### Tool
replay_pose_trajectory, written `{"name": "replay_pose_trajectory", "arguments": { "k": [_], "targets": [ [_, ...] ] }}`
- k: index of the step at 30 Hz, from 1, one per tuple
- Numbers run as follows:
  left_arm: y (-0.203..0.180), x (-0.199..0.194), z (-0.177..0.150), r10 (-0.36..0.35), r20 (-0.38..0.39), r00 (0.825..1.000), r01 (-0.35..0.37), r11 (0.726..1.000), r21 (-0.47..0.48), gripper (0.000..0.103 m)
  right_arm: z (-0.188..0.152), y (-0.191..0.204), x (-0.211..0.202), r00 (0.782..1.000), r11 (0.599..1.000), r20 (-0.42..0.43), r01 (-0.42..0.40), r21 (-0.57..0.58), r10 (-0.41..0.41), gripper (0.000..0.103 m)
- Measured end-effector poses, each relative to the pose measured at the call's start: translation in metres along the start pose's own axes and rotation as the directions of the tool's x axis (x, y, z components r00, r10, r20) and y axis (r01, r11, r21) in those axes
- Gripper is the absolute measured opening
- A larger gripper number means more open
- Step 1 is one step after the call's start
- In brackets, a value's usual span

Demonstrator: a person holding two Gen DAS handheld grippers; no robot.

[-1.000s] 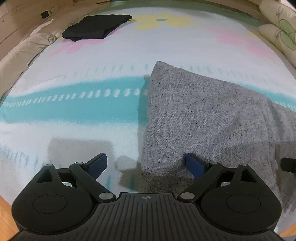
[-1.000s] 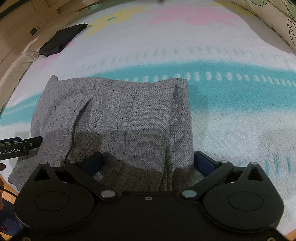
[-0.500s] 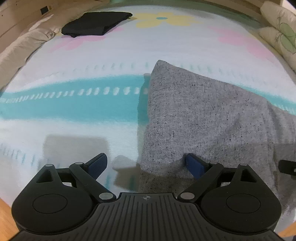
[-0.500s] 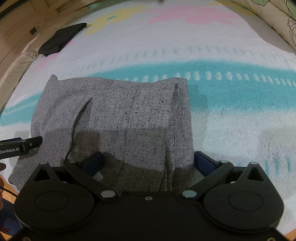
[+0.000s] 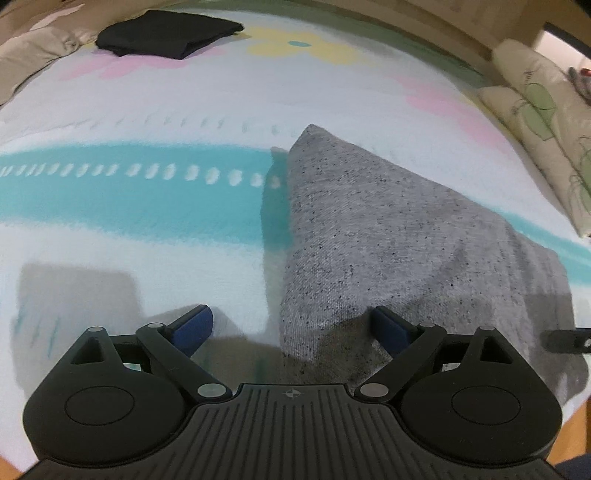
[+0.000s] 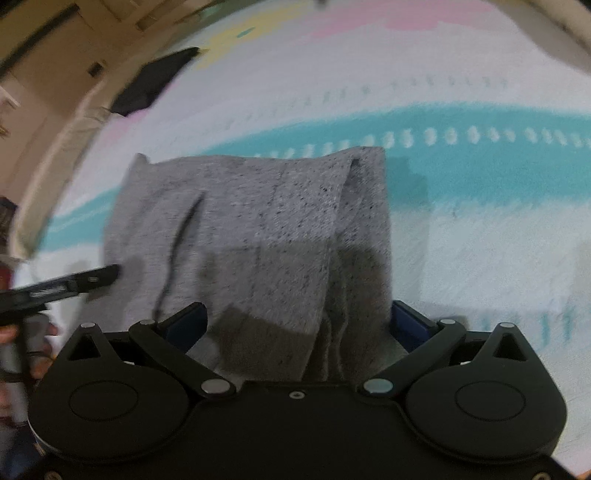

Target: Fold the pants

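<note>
Pants (image 5: 399,236) lie between both spread tools' fingers, their near edge hidden behind the left tool (image 5: 293,326) and right tool (image 6: 297,319).

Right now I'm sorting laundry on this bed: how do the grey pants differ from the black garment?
The grey pants are speckled light grey; the black garment is plain black. The grey pants lie at the near edge of the bedspread, between both open grippers; the black garment sits far back, untouched. Both are folded and rest on the bed.

No readable text, label or number anywhere; print on the left claw (image 6: 62,286) too blurred.
</note>
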State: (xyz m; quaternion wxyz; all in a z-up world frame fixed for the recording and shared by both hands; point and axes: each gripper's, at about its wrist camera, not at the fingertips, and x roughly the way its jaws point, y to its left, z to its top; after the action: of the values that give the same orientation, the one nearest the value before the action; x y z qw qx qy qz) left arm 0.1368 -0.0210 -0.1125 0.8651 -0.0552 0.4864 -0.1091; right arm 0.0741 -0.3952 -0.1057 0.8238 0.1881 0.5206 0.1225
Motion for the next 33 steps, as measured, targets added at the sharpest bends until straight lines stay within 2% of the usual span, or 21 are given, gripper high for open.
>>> {"name": "replay_pose_trajectory", "arguments": {
  "k": [4, 9, 11, 13, 14, 15, 16, 17, 18, 19, 21, 24, 27, 31, 33],
  "targets": [
    [0.005, -0.001, -0.001, -0.057, 0.018, 0.998, 0.057, 0.998, 0.016, 0.093, -0.003, -0.022, -0.007, 0.988, 0.983, 0.012, -0.154, 0.098, 0.154, 0.103],
    [-0.004, 0.008, 0.006, -0.123, 0.041, 0.992, 0.121, 0.991, 0.051, 0.094, 0.003, -0.038, 0.004, 0.948, 0.93, 0.039, -0.317, 0.187, 0.316, 0.103],
    [-0.014, 0.015, 0.011, -0.144, 0.045, 0.989, 0.14, 0.987, 0.082, 0.094, 0.004, -0.042, 0.012, 0.924, 0.897, 0.056, -0.381, 0.223, 0.379, 0.099],
    [-0.023, 0.021, 0.014, -0.172, 0.037, 0.984, 0.167, 0.979, 0.117, 0.094, 0.008, -0.041, 0.023, 0.91, 0.877, 0.063, -0.412, 0.245, 0.41, 0.088],
    [-0.027, 0.022, 0.015, -0.19, 0.022, 0.982, 0.186, 0.973, 0.134, 0.093, 0.011, -0.038, 0.025, 0.912, 0.881, 0.068, -0.409, 0.24, 0.405, 0.085],
    [-0.03, 0.021, 0.016, -0.181, 0.011, 0.983, 0.177, 0.973, 0.145, 0.088, 0.013, -0.035, 0.026, 0.917, 0.888, 0.067, -0.397, 0.233, 0.393, 0.072],
    [-0.031, 0.019, 0.017, -0.176, 0.013, 0.984, 0.172, 0.975, 0.139, 0.076, 0.015, -0.032, 0.026, 0.927, 0.9, 0.059, -0.373, 0.227, 0.37, 0.058],
    [-0.031, 0.018, 0.016, -0.182, 0.022, 0.983, 0.179, 0.976, 0.121, 0.068, 0.015, -0.029, 0.026, 0.943, 0.916, 0.05, -0.333, 0.222, 0.33, 0.05],
    [-0.029, 0.017, 0.016, -0.178, 0.029, 0.984, 0.175, 0.98, 0.098, 0.051, 0.015, -0.027, 0.025, 0.954, 0.93, 0.048, -0.301, 0.212, 0.298, 0.047],
    [-0.026, 0.014, 0.014, -0.172, 0.045, 0.984, 0.168, 0.983, 0.069, 0.035, 0.014, -0.027, 0.025, 0.955, 0.931, 0.048, -0.296, 0.213, 0.292, 0.045],
    [-0.021, 0.012, 0.011, -0.215, 0.06, 0.975, 0.215, 0.977, 0.013, 0.024, 0.011, -0.024, 0.021, 0.959, 0.934, 0.06, -0.285, 0.216, 0.278, 0.043],
    [-0.032, -0.001, 0.009, -0.176, 0.096, 0.98, 0.173, 0.984, 0.04, 0.02, 0.01, -0.002, 0.01, 0.978, 0.969, 0.066, -0.207, 0.132, 0.2, 0.04],
    [-0.04, -0.018, 0.013, -0.159, 0.144, 0.977, 0.152, 0.987, 0.056, 0.019, 0.018, 0.024, -0.004, 0.983, 0.984, 0.091, -0.166, 0.061, 0.161, 0.039],
    [-0.044, -0.04, 0.047, -0.141, 0.234, 0.962, 0.13, 0.99, 0.061, 0.019, 0.037, 0.039, -0.023, 0.977, 0.984, 0.129, -0.174, 0.03, 0.169, 0.038],
    [-0.047, -0.042, 0.075, -0.129, 0.26, 0.957, 0.114, 0.991, 0.074, 0.019, 0.062, 0.046, -0.026, 0.972, 0.983, 0.152, -0.185, 0.019, 0.18, 0.038]
  ]
}}
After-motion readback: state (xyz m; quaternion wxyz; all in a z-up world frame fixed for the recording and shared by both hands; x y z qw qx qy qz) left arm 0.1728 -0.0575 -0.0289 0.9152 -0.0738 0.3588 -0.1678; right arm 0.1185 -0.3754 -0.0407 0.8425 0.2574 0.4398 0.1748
